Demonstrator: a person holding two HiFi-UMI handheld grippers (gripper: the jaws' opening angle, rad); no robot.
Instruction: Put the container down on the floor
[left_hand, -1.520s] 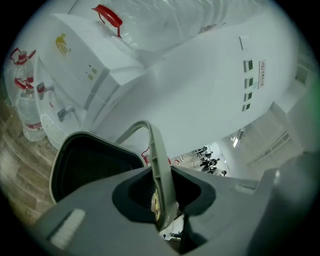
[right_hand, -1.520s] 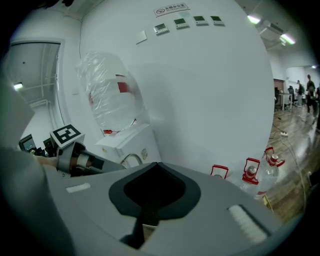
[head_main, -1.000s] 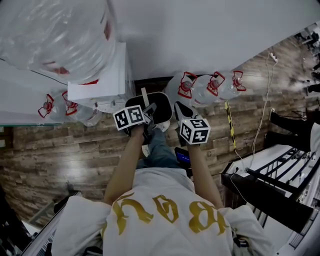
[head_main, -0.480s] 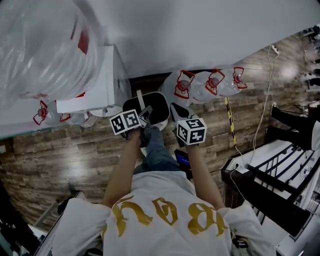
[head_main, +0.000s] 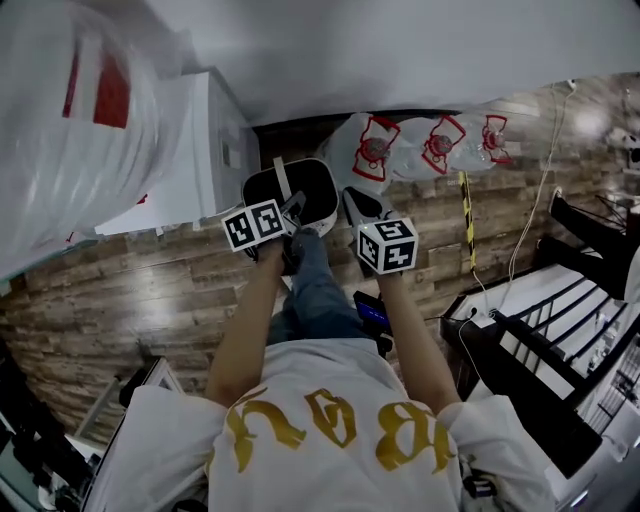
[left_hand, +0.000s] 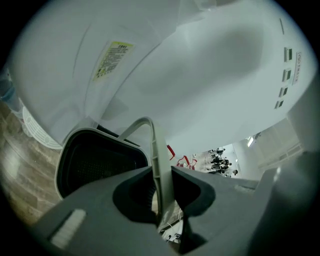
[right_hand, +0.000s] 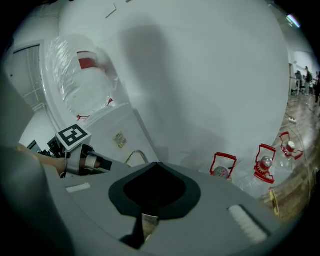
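The container (head_main: 305, 192) is a black bin with a pale grey rim and a thin hoop handle (head_main: 281, 180). It hangs in front of the person's legs, over the wooden floor (head_main: 120, 290). My left gripper (head_main: 292, 213) is shut on the handle (left_hand: 159, 165), which runs upright between the jaws, and the bin's open mouth (left_hand: 97, 162) lies just past them. My right gripper (head_main: 357, 204) hovers beside the bin's right side. Its jaws (right_hand: 155, 192) meet at the tips with nothing between them. The left gripper (right_hand: 82, 161) shows at the left of the right gripper view.
A white water dispenser (head_main: 215, 135) with a large clear bottle (head_main: 70, 120) on top stands left of the bin. Several water bottles with red handles (head_main: 430, 145) lie along the white wall. A black rack (head_main: 560, 350) and cables (head_main: 535, 200) are at the right.
The head view has swung, so the dispenser and bottles sit higher and further left. The bin has shifted a little away from the body. The left gripper keeps its hold on the handle.
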